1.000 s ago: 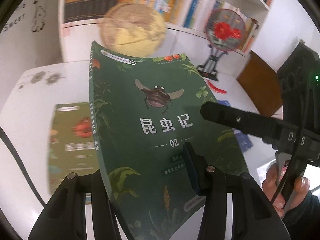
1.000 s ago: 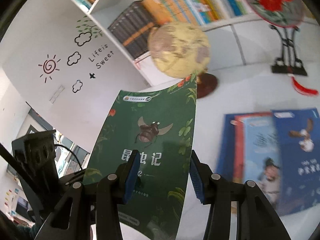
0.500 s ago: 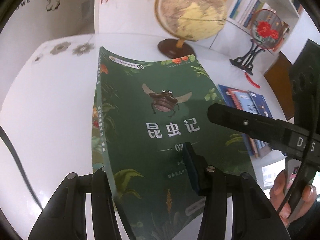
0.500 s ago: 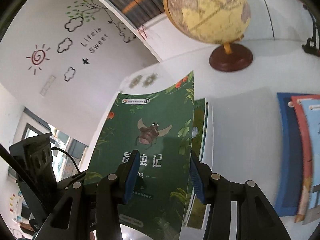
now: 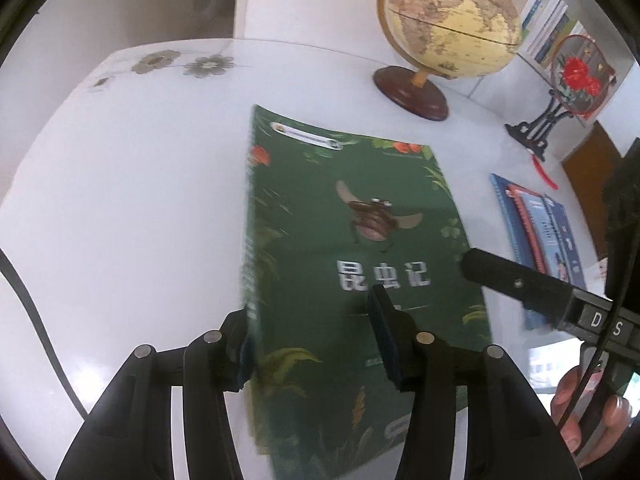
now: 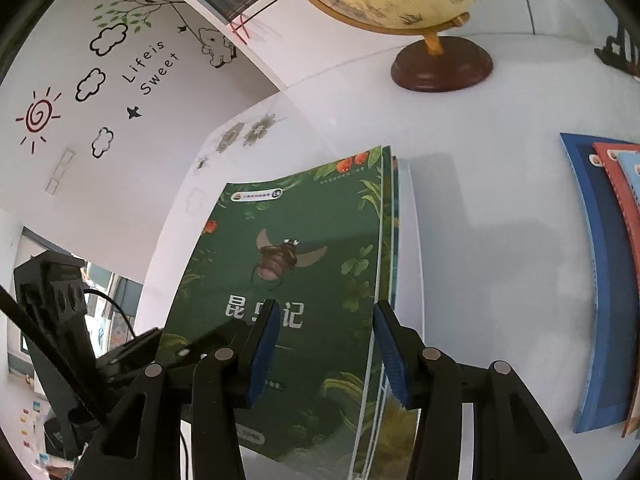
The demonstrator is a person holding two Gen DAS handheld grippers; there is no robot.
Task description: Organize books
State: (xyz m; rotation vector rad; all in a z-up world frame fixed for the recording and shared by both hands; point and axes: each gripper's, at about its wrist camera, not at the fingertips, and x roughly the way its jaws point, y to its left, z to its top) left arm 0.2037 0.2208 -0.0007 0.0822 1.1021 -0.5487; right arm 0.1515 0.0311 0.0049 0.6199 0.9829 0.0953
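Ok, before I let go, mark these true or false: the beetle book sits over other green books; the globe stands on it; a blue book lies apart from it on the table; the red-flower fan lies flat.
1. The green beetle book sits over other green books. True; their edges show under its right side.
2. The globe stands on the beetle book. False; its base rests on the white table, behind the book.
3. A blue book lies apart from it. True.
4. The fan lies flat. False; it stands upright on its black stand.
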